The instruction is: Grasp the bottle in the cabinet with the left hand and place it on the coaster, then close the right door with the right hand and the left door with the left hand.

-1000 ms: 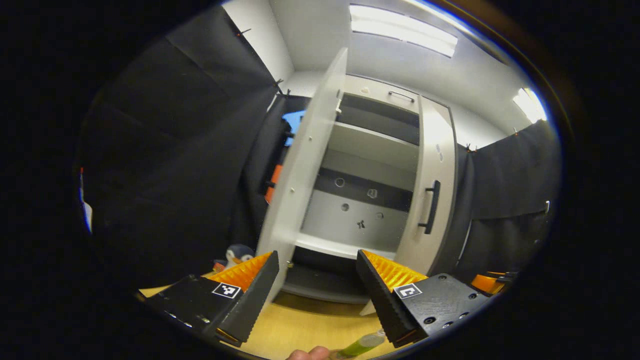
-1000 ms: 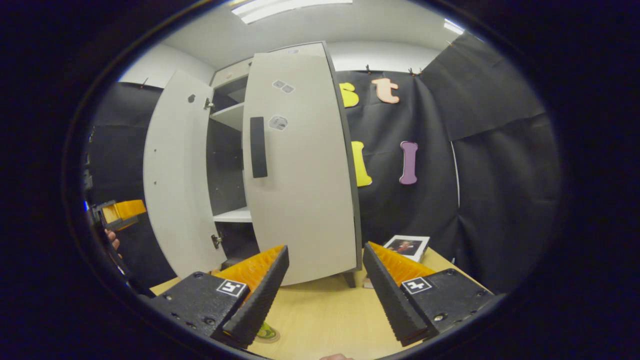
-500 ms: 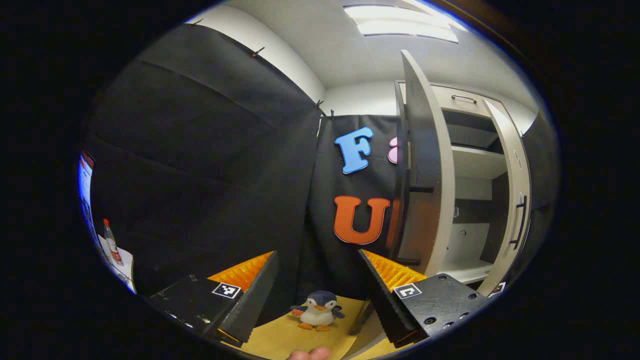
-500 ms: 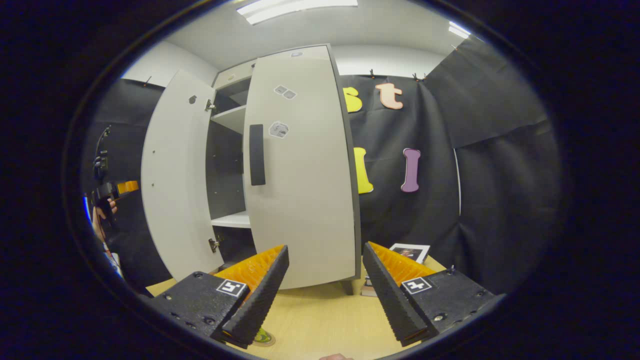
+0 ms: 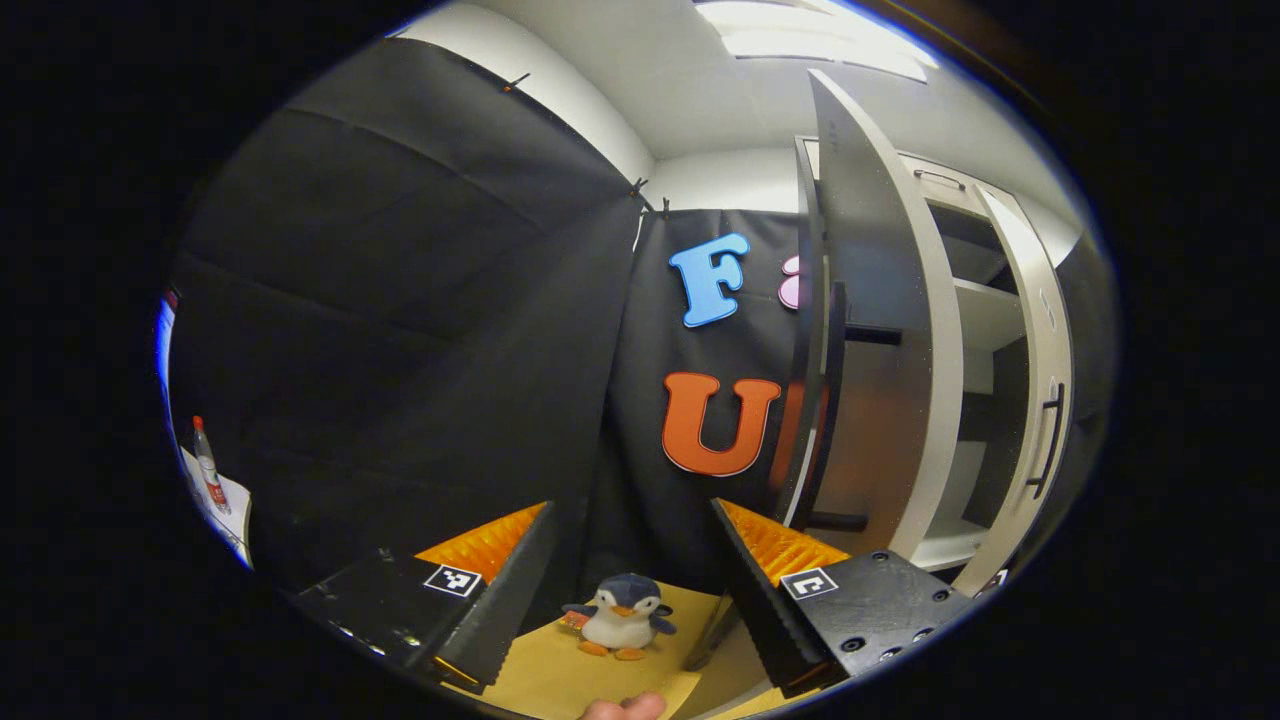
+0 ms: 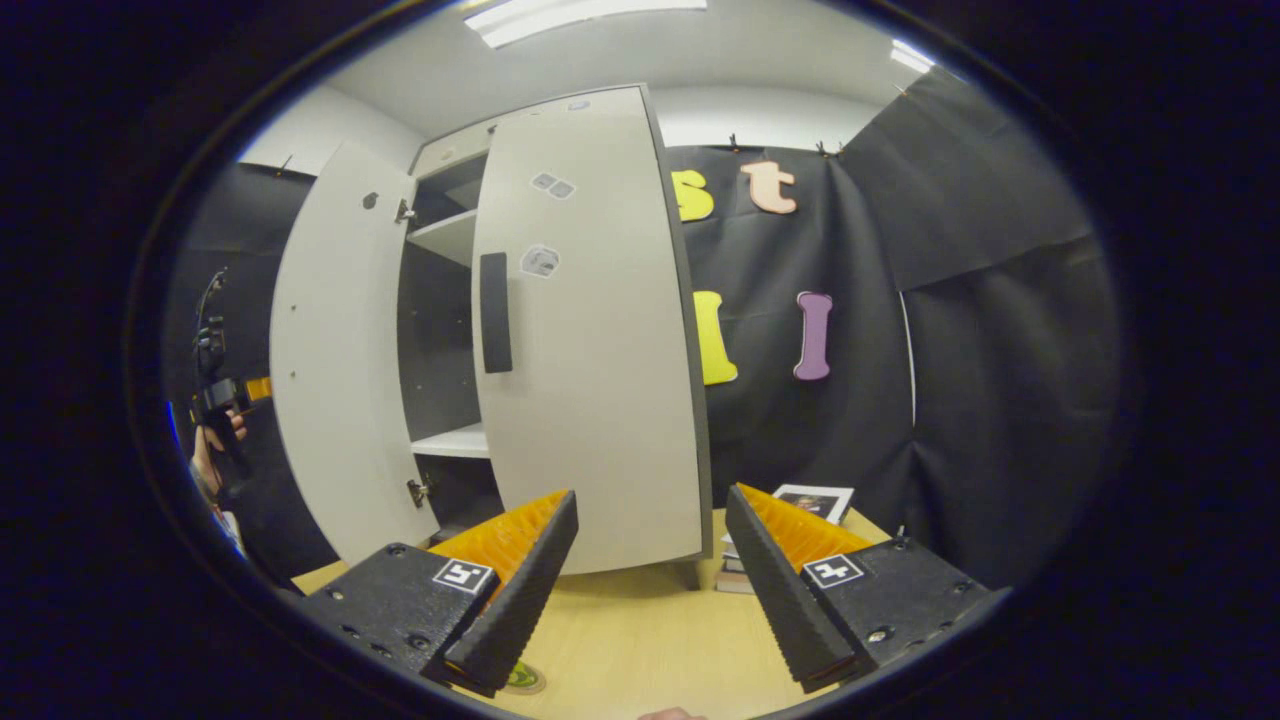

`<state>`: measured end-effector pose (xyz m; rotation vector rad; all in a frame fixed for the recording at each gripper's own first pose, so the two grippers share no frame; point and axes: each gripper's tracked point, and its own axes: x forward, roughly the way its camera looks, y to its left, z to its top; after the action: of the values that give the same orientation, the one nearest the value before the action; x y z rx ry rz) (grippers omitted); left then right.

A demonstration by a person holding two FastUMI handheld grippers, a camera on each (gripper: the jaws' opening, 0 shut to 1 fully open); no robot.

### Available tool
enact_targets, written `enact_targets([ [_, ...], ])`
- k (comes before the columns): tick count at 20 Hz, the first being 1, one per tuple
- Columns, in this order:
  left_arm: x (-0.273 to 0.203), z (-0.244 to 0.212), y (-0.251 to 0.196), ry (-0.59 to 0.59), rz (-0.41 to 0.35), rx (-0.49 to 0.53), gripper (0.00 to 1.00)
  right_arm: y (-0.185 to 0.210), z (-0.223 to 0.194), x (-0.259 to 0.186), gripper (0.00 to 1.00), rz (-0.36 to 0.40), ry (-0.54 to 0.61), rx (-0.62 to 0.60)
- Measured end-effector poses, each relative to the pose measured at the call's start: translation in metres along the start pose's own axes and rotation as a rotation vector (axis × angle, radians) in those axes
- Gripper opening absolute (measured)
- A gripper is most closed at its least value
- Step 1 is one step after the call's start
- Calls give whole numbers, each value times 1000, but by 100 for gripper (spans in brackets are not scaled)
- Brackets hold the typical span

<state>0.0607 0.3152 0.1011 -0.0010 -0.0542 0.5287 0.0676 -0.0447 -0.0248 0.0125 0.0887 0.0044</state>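
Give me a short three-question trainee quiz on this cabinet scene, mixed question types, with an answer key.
1. True or false: the left gripper is open and holds nothing.
2. Which stands on the light wooden table between that gripper's fingers? A) grey-and-white plush penguin B) mug C) apple
3. Fill in: the white cabinet's right door looks nearly closed; its left door stands wide ____.

Key: 1 true; 2 A; 3 open.

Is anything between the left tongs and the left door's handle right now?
Nothing visible. The left tongs are open, the left door ajar ahead-right, its handle unobstructed. The penguin toy sits lower, aside.
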Motion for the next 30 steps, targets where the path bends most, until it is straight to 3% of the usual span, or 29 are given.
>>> enact_targets([
  [1,-2,1,-5,-3,-18,19,100,3,1,0,98,4,-1,9],
  [2,-4,1,-12,-1,-35,30,93,4,3,1,98,9,-7,15],
  [3,-7,1,-19,2,-49,29,93,5,5,1,98,11,-11,16],
  [6,-15,-2,-45,0,-114,9,93,6,7,-4,100,11,-16,11],
  [9,-20,-5,-75,14,-208,17,93,3,8,-6,93,-9,-22,4],
  [10,-20,-6,-86,14,-237,23,93,3,8,-8,98,-13,-21,10],
  [14,-22,-12,-127,23,-347,20,93,-1,8,-20,98,-29,-28,13],
  [15,-22,-14,-137,32,-372,18,99,-4,9,-22,98,-43,-34,6],
  [17,-24,-17,-154,38,-435,10,99,-5,9,-23,98,-53,-33,-1],
  [18,-24,-16,-158,36,-444,0,94,-5,9,-23,98,-55,-31,-3],
  [22,-35,-8,-158,5,-441,-16,95,-3,9,-26,98,-52,-32,7],
  [23,-39,-6,-159,0,-440,-17,99,-1,9,-26,98,-47,-30,11],
  [24,-44,-5,-161,-2,-445,-18,95,1,10,-26,98,-41,-32,13],
  [30,-90,-21,-171,16,-449,-15,95,16,19,-28,98,-1,-55,-4],
])
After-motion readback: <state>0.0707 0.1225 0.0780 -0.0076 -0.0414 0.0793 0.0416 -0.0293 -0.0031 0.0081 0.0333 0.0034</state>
